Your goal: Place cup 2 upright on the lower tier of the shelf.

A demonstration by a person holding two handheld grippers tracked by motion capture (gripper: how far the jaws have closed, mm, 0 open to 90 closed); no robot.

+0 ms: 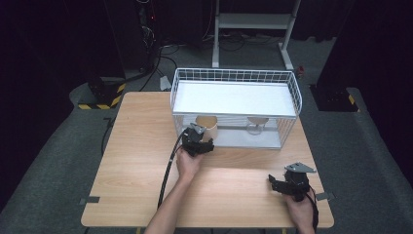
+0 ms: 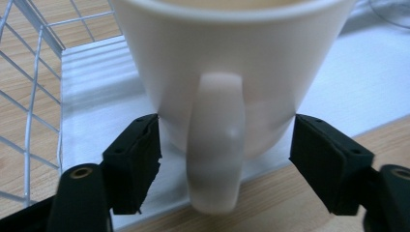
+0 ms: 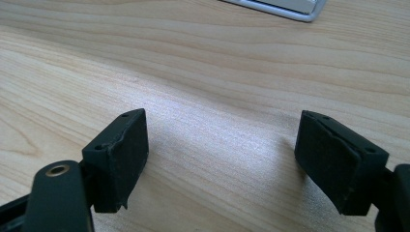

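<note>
The left gripper (image 2: 225, 159) has its jaws spread on either side of the white mug (image 2: 227, 72), flanking the mug's handle (image 2: 215, 145); we see gaps between the pads and the handle, so nothing is clamped. The mug stands directly ahead of this gripper, on the lower shelf of the wire rack (image 1: 287, 83). The right gripper (image 3: 220, 159) is released, jaws wide over the bare wooden table (image 3: 203, 63), well apart from the mug.
</note>
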